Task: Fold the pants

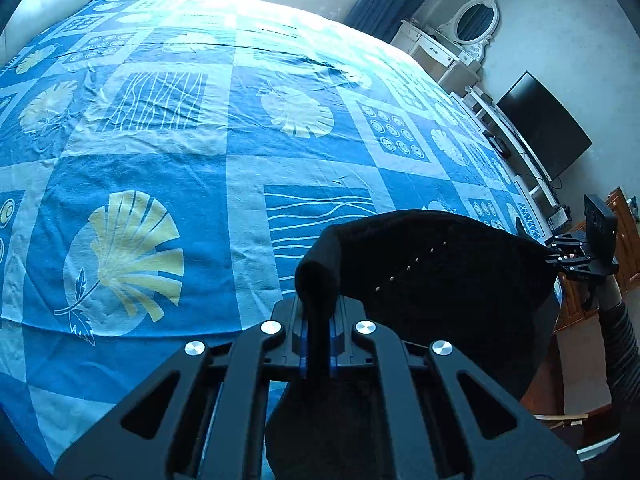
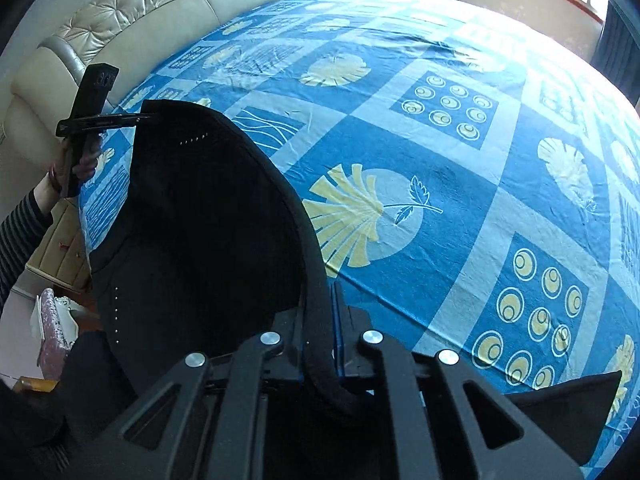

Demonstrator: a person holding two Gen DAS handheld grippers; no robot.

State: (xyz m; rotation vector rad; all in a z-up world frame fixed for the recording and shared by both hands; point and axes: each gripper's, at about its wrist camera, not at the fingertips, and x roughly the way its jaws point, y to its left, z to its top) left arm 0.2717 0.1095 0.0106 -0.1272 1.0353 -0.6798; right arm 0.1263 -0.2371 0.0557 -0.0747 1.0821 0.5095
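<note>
Folding looks barely begun: the black knit pants (image 1: 440,276) hang stretched in the air between the two grippers, above the near edge of the bed with its blue patterned sheet (image 1: 168,152), and no fold is laid down yet; spreading and folding remain. The left gripper (image 1: 318,320) has its fingers pinching a rolled edge of the cloth, which rises between them. The right gripper (image 2: 320,332) likewise has its fingers clamped on the opposite thick edge, the fabric sagging leftward.
</note>
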